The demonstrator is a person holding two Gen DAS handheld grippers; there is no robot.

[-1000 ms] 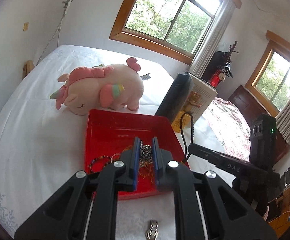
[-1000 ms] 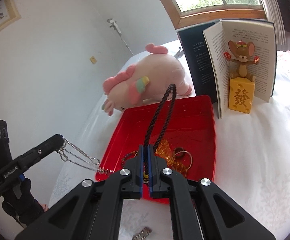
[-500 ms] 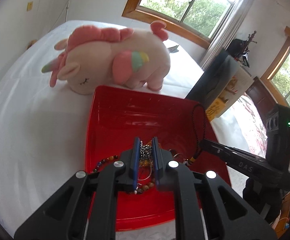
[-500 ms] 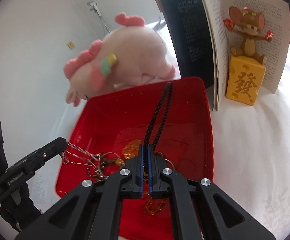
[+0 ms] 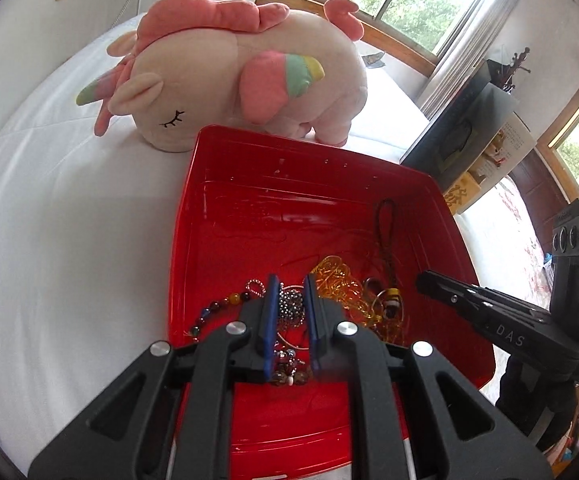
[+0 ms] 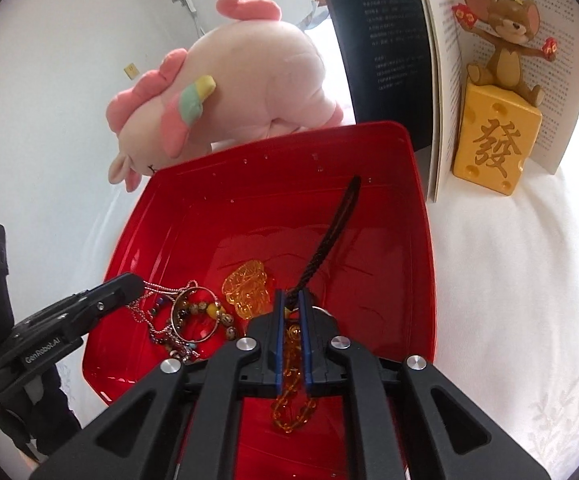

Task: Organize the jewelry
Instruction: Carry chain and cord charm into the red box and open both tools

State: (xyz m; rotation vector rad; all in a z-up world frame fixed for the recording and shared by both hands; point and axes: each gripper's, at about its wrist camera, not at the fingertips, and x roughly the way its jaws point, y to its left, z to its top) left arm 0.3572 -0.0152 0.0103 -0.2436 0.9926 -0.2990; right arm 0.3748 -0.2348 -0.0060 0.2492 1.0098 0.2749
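Left wrist view shows the left hand-held gripper (image 5: 288,300) slightly parted around a silver ball chain (image 5: 289,312), low inside the red tray (image 5: 217,184) on the bed (image 5: 61,240). The right hand-held gripper (image 6: 290,306) looks barely parted around a black cord (image 6: 329,232). Beads and amber pieces already lie in the tray, so sorting seems nearly done; both pieces need freeing.

Glossy red plastic tray (image 5: 217,184); beside it, a matt plush cloth unicorn (image 5: 229,68). Inside the tray: shiny metal ball chain (image 5: 289,306), translucent amber beads (image 6: 289,400), braided black cord (image 6: 329,236).
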